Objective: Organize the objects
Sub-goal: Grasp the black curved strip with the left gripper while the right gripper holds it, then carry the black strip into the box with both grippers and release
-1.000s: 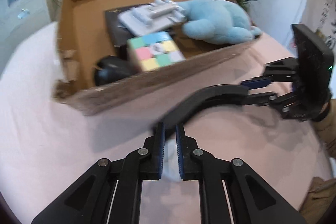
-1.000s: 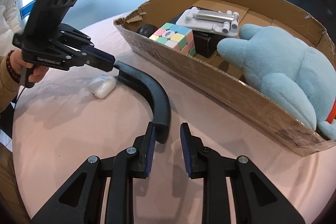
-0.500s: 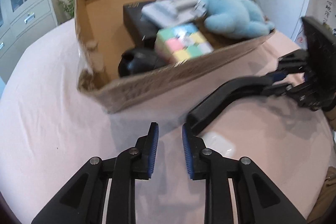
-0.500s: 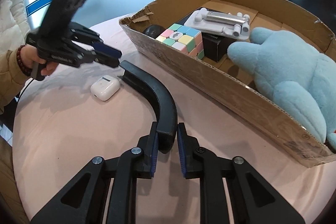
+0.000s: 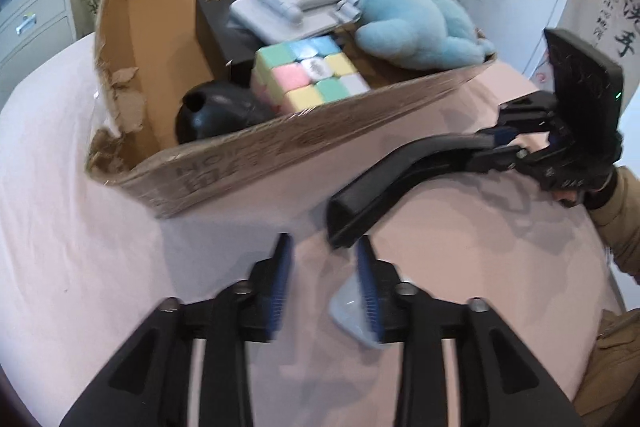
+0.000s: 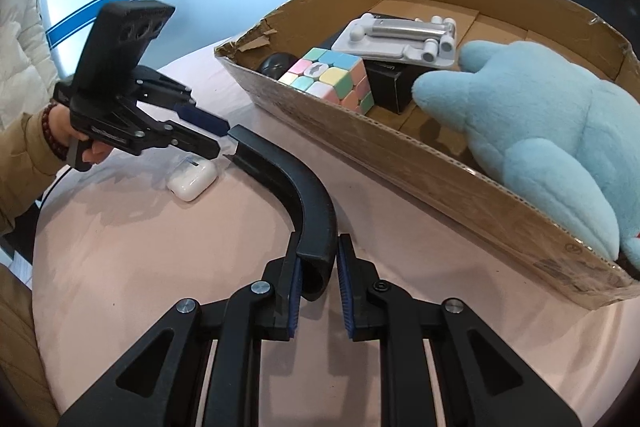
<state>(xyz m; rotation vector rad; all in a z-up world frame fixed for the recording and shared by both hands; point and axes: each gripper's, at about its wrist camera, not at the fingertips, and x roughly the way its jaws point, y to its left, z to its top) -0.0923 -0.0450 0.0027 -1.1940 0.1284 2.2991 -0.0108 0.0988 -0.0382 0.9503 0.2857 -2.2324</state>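
Right claw (image 6: 317,281) clamps one end of a curved black plastic bar (image 6: 292,183), pads pressed on both sides of it. Bar arcs away over the pink counter (image 6: 160,247), its far end close to the tips of the left claw (image 6: 208,135) but apart from them. In the left wrist view the left claw (image 5: 323,267) is spread open, nothing between its fingers; the bar's free end (image 5: 360,211) sits just ahead and right of it. White earbuds case (image 6: 192,179) lies on the counter just beside the bar's far end, partly hidden behind the left claw's right finger (image 5: 366,291) in the left wrist view. Cardboard box (image 6: 400,151) sits on the counter beyond the bar. Inside the box: pastel Rubik's cube (image 5: 308,77), black computer mouse (image 5: 216,111) next to it, black flat box (image 5: 224,23) with a grey folding phone stand (image 5: 296,11) on top, and a blue plush toy (image 5: 416,25) at the right end.
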